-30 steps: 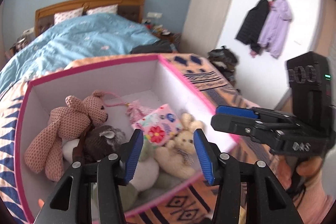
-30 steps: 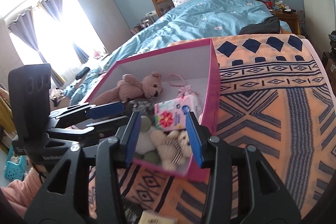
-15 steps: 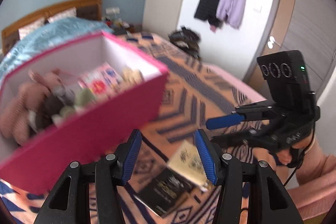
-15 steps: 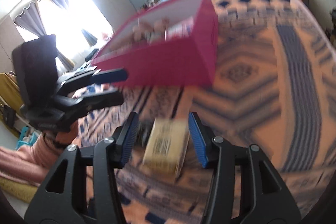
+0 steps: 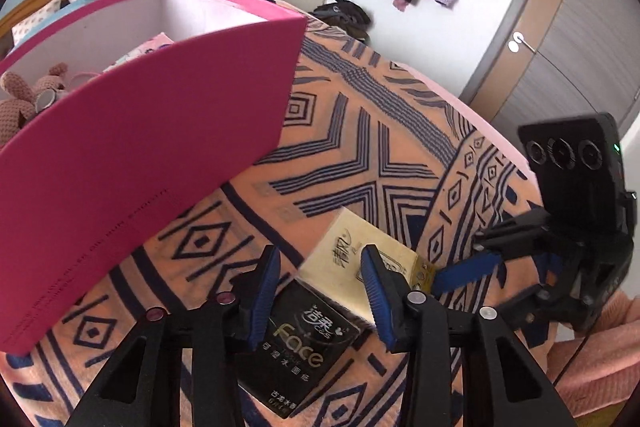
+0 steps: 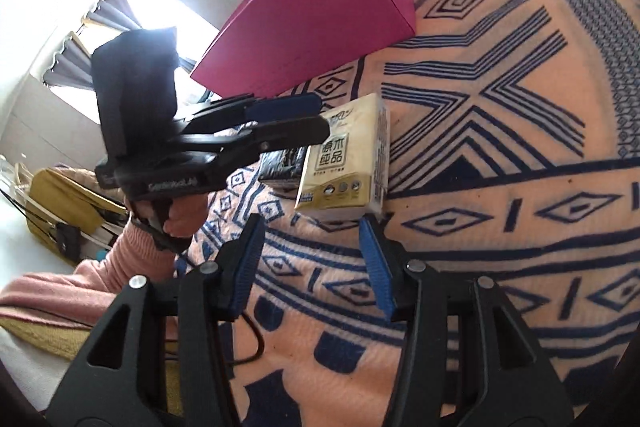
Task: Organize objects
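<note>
Magenta card fills the upper left of our left wrist view: the pink box (image 5: 152,131) stands on the orange blanket (image 5: 360,155) with its dark blue geometric pattern, and a knitted pink bear (image 5: 20,99) peeks over its rim at the far left edge. Low in the centre of that frame our left gripper (image 5: 320,295) hangs over 2 tissue packs that lie touching each other on the blanket: a black tissue pack (image 5: 300,343) printed "Face" between and below the blue pads, and a yellow tissue pack (image 5: 356,263) just beyond it, partly behind the right-hand pad. Its jaws have just been closing and stand narrowed, yet we see a gap on each side of the black pack, so the pads do not press on it. At the right edge our right gripper (image 5: 476,263) comes in from the side, its blue tip near the yellow pack. In the right wrist view the right gripper (image 6: 310,259) sits at lower centre with its jaws apart and nothing between them; the yellow tissue pack (image 6: 348,155) lies just above its fingertips, apart from them. The left gripper (image 6: 308,119) reaches in from the left over the black tissue pack (image 6: 284,163), held by a hand (image 6: 180,215) in a pink sleeve (image 6: 100,279). The pink box (image 6: 320,11) rises in the upper centre.
</note>
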